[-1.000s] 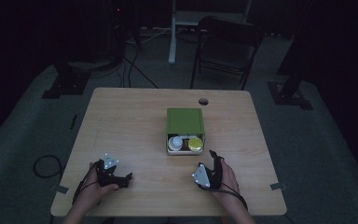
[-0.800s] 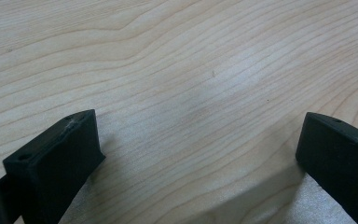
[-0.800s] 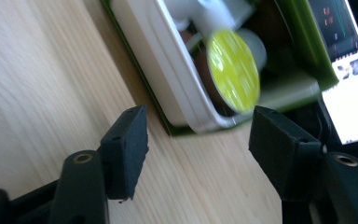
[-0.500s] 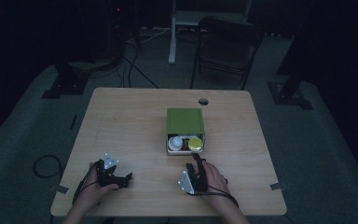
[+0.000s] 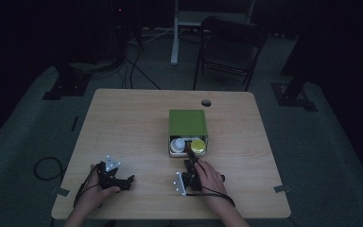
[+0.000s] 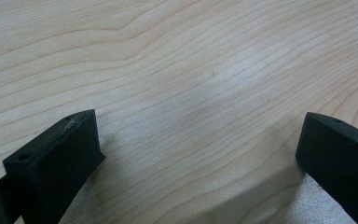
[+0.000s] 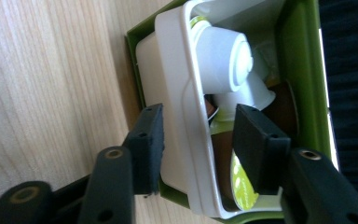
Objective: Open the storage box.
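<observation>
Squeeze the right gripper (image 7: 198,114) the rest of the way, slowly. About half open now, after closing in just now, with nothing pinched yet. Straddles the front wall of the white tray (image 7: 172,56): 1 jaw outside the wall and close against it, the other inside the tray with a small gap left to the rim.

Look at the tray right between the jaws, sitting in the green box (image 7: 303,56) straight ahead of them. Mind the pods (image 7: 223,56) just past the inner jaw, packed close. Slide that jaw in along the wall, not onto a pod, so as not to crush 1 or tip it.

Pinch the wall low and flat with both pads, then pull straight back toward the hand. Pull level, not up, or the box may lift too. Probably a light box, so go gently.

Rest the left gripper (image 6: 198,123) where it is, wide open with nothing in it, over bare table (image 6: 168,46), far to the side of the box. Bring it over to hold the box down if the box starts to slide along with the tray.
</observation>
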Available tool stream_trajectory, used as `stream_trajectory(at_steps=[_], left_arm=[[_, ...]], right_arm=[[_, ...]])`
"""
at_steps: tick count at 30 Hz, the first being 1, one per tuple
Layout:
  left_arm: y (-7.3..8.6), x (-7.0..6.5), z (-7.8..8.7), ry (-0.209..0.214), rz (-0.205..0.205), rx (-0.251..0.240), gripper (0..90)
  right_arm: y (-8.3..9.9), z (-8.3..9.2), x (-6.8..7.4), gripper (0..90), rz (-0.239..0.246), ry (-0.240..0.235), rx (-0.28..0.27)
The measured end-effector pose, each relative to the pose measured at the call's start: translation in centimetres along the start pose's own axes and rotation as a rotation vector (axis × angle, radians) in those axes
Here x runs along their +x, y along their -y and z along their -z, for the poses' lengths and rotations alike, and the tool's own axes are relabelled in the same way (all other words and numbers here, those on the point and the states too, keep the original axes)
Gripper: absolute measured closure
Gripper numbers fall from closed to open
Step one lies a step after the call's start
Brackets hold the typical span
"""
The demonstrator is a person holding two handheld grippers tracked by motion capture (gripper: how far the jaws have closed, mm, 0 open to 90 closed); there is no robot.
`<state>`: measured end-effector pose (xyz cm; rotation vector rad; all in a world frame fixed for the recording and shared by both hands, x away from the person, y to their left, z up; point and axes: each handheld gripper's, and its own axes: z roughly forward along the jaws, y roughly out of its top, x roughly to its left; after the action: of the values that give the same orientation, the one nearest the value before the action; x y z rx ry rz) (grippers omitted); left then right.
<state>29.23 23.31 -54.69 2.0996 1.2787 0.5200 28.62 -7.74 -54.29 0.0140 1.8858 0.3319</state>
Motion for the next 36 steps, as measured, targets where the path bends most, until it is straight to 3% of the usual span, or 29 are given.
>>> stream_trajectory(at_steps=[6,13,27,36], left_arm=[[0.0,0.0,0.0,0.000,-0.001,0.001,0.1],[0.0,0.0,0.0,0.000,0.000,0.000,0.2],[0.0,0.0,0.0,0.000,0.003,-0.003,0.1],[0.0,0.0,0.0,0.000,0.001,0.000,0.1]], right_arm=[[-0.1,-0.7,0.4,59.9,0.066,0.012,0.015],[-0.1,-1.5,0.8,63.4,0.099,0.016,0.026],[0.0,-2.6,0.8,66.7,0.121,0.042,0.052],[-0.1,-2.7,0.7,68.9,0.128,0.029,0.054]])
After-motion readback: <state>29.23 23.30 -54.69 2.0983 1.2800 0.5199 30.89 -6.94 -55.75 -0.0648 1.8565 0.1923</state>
